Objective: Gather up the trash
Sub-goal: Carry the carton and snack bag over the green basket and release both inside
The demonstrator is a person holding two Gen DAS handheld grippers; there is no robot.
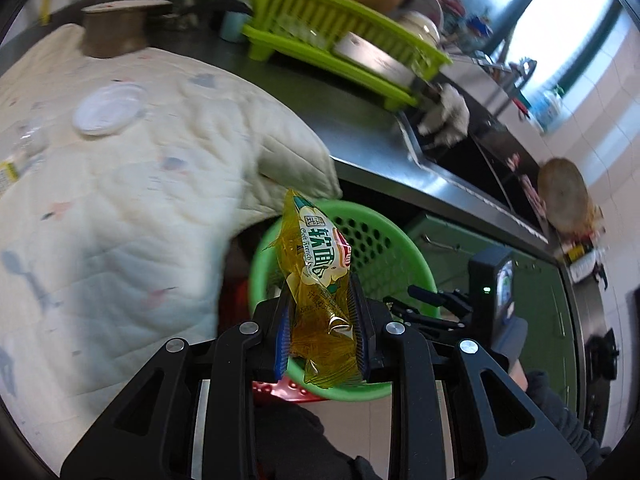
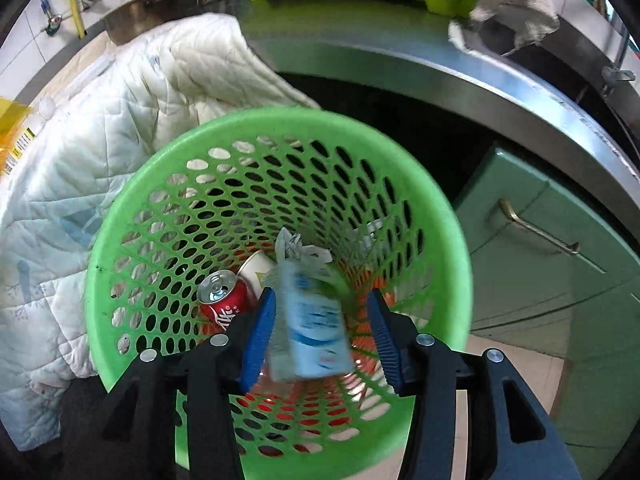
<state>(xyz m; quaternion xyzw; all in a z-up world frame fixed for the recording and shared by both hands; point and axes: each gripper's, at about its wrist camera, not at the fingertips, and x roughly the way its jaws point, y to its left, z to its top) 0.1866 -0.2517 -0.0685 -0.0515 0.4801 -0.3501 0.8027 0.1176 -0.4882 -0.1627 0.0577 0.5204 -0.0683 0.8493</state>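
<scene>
My left gripper (image 1: pixel 322 304) is shut on a yellow snack wrapper (image 1: pixel 320 280) and holds it above the near rim of the green perforated trash basket (image 1: pixel 400 264). My right gripper (image 2: pixel 324 308) is open over the basket's mouth (image 2: pixel 280 128). A blurred white and blue carton (image 2: pixel 310 316) sits between its fingers, touching neither pad, apparently dropping. Inside the basket lie a red soda can (image 2: pixel 222 298), a paper cup (image 2: pixel 256 270) and crumpled white paper (image 2: pixel 298 250). The right gripper also shows in the left wrist view (image 1: pixel 424 304).
A quilted white cloth (image 1: pixel 120 184) covers the table on the left, with a white plastic lid (image 1: pixel 108 108) and clear plastic scraps (image 1: pixel 28 140) on it. A steel counter (image 2: pixel 440 68) carries a lime dish rack (image 1: pixel 340 36) and a rag (image 2: pixel 516 0). Green cabinet doors (image 2: pixel 560 264) stand right.
</scene>
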